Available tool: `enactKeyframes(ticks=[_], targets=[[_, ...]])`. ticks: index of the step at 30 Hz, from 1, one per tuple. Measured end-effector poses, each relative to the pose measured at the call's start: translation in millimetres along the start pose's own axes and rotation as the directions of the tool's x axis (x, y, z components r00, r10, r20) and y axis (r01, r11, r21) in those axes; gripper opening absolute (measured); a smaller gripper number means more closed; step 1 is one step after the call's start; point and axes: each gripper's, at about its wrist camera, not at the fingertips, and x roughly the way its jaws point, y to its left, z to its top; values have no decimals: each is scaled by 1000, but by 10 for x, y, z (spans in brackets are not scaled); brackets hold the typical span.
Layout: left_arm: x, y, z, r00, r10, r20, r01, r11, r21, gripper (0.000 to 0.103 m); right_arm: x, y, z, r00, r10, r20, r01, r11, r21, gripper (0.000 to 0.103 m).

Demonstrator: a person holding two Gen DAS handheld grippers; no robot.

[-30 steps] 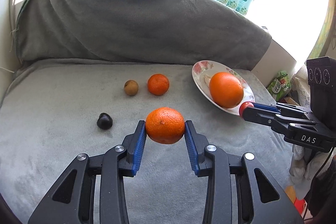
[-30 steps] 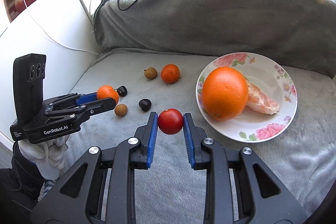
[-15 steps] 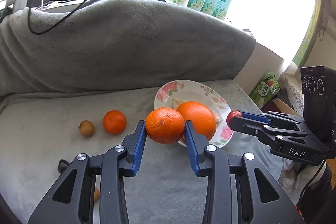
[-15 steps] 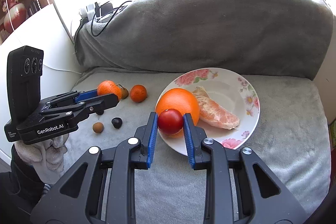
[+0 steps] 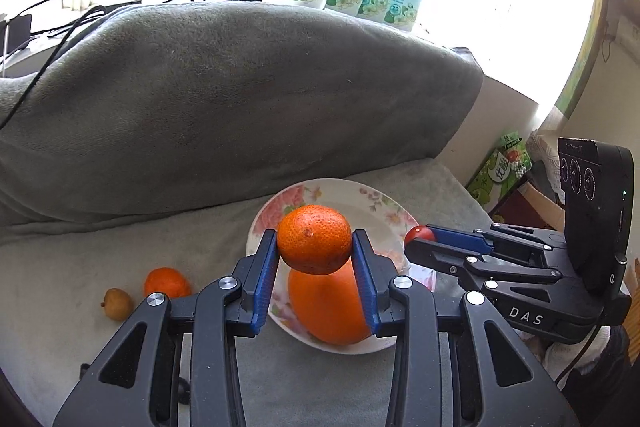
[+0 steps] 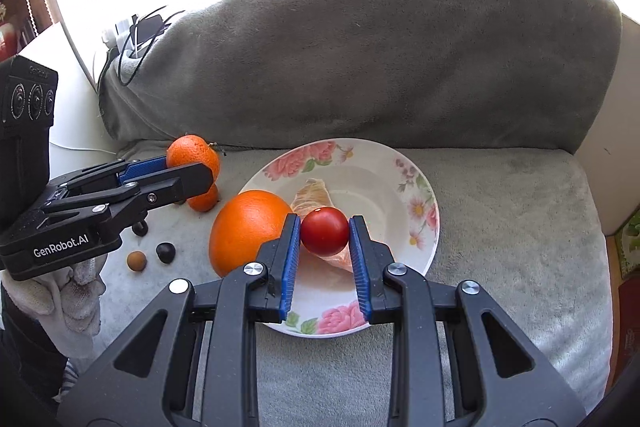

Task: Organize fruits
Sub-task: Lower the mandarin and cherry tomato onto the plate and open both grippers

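**Fruits: both carried loads now at the plate**

Fruits are split btw grippers, plate and blanket. Left gripper is clamped on a mandarin, pads pressing both sides. Right gripper is narrow, closed on a small red tomato-like fruit.

What changed: a sec ago both grippers were over the grey blanket, w/ the floral plate off to the side. Both have since swung across. In the left wrist view the mandarin now hangs in front of the plate, w/ the big orange lying on the plate's near side right behind it. In the right wrist view the red fruit is over the plate's middle, above a peeled citrus piece and just beside the big orange. Grips unchanged, nothing slipped.

Meaning: transport looks about done for both; prob next is lowering and release. Big orange fills the near-left part of the plate, so the open far-right area seems safest. Round fruit may roll once let go; the two grippers are close, so dropping one at a time seems wise.

Left on the blanket: second mandarin, small brown fruit, another brown one, dark one.
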Motion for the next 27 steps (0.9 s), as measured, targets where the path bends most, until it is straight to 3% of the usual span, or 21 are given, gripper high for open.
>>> enactKeyframes(ticks=[27], targets=[[320,-191,149,999,-7,-41,8,1000,24,36,140,-77,29,1000,-6,-12,6,1000,6,27]])
